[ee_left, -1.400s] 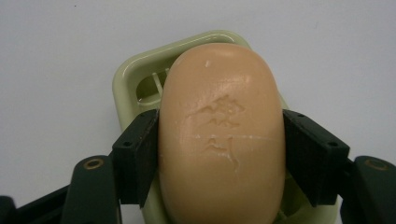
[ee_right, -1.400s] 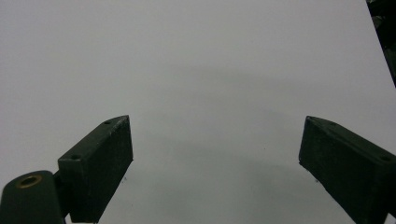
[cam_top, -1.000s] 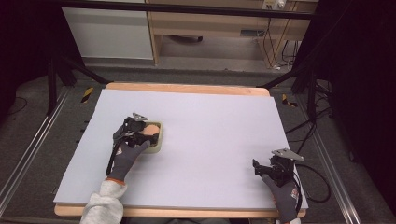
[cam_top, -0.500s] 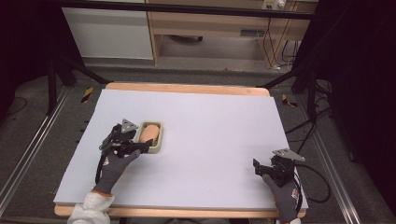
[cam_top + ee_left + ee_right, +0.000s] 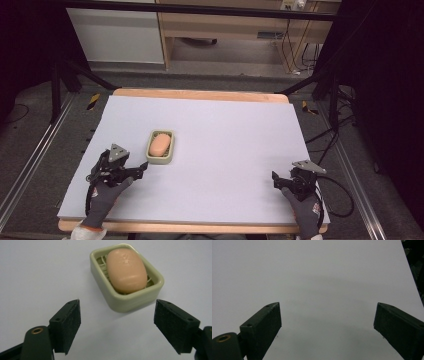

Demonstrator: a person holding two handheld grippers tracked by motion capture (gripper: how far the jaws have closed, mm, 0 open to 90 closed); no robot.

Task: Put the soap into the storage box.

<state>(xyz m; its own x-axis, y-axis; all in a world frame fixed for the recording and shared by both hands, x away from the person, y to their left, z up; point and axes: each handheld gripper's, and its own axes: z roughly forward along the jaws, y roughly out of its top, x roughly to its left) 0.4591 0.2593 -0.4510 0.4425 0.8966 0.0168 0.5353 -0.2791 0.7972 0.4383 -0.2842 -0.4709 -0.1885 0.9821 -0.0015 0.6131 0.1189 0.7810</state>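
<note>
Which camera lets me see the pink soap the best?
The left gripper view: the soap looks big and close there, lying in its green dish, just beyond the open jaws. The high view shows the soap small and far off. The right gripper view looks at bare table.

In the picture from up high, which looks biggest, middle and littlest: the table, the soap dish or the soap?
1. Table: by far the biggest.
2. Soap dish: much smaller, sitting on the table.
3. Soap: littlest, since it fits inside the dish.
The dish and soap sit together, so nearness to the camera does not muddle the order.
</note>
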